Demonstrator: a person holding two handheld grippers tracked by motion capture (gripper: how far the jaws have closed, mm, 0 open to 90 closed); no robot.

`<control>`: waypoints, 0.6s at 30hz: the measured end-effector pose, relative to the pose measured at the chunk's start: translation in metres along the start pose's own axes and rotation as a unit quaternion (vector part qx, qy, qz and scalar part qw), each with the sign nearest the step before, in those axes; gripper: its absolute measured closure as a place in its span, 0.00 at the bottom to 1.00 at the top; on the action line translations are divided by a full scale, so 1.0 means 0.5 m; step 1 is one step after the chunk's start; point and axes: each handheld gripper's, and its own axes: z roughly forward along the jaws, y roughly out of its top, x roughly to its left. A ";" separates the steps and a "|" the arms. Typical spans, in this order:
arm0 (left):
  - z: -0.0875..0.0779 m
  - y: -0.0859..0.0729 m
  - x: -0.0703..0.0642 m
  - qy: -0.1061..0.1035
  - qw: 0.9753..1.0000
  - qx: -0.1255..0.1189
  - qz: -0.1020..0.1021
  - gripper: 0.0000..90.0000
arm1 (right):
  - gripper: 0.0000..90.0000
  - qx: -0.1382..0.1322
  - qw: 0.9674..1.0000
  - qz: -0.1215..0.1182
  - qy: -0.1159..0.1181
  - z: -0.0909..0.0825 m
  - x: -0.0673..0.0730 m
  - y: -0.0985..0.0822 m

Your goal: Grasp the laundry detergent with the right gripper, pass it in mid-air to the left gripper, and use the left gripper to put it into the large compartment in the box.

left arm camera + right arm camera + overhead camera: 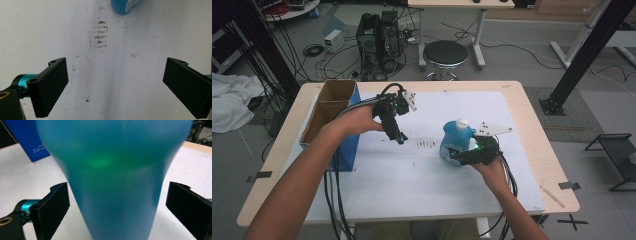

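Observation:
A blue bottle (455, 138) with a white cap stands upright on the white sheet (412, 190), right of centre. My right gripper (460, 152) sits at its near side, open. In the right gripper view the bottle (115, 182) stands between the two spread jaws, with a gap on each side. My left gripper (399, 137) hovers left of the bottle, pointing down at the sheet, open and holding nothing. In the left gripper view the bottle's base (124, 6) shows at the top edge, far beyond the jaws.
An open cardboard box with a blue side (332, 122) stands at the table's left, close behind the left hand. Brown smudges (427, 144) mark the sheet between the grippers. A black stool (445, 54) and a computer tower (377, 40) stand beyond the table.

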 end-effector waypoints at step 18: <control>0.000 -0.002 0.001 0.003 1.000 -0.001 -0.005 0.07 | 0.29 -0.020 1.000 -0.012 0.015 0.005 -0.005 -0.013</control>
